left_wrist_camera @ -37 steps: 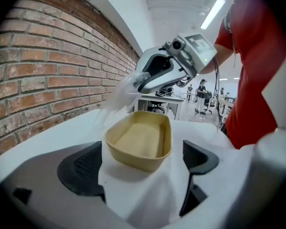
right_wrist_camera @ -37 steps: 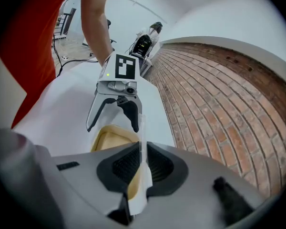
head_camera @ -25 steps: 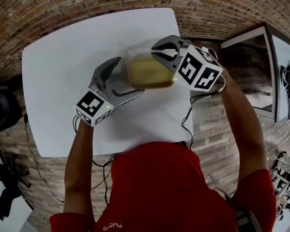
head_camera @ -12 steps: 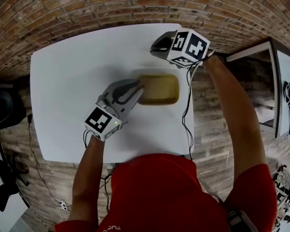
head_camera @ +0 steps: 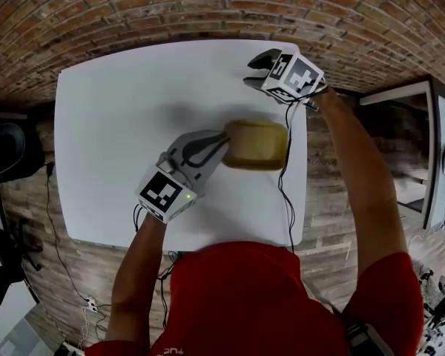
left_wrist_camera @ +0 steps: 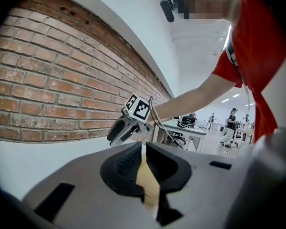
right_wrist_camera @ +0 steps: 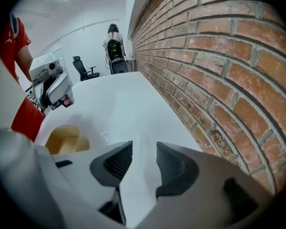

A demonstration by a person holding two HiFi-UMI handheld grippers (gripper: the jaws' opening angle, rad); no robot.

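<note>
Head view: left gripper [head_camera: 221, 141] now clamps the tan tray [head_camera: 258, 144] by its rim, tilted at centre right; earlier its jaws stood apart. Right gripper [head_camera: 256, 69], jaws slightly parted and empty, has withdrawn to the upper right.

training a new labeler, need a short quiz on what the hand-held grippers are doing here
1. Multiple choice: what does the left hand-held gripper clamp?
A) a cable
B) the rim of the tan tray
C) nothing
2. True or false: the right hand-held gripper is shut on the tray.
3. Fill in: the right hand-held gripper hangs near the far right corner of the white ____.
Key: 1 B. 2 False: its jaws stand apart, and only the table shows between them. 3 table.
</note>
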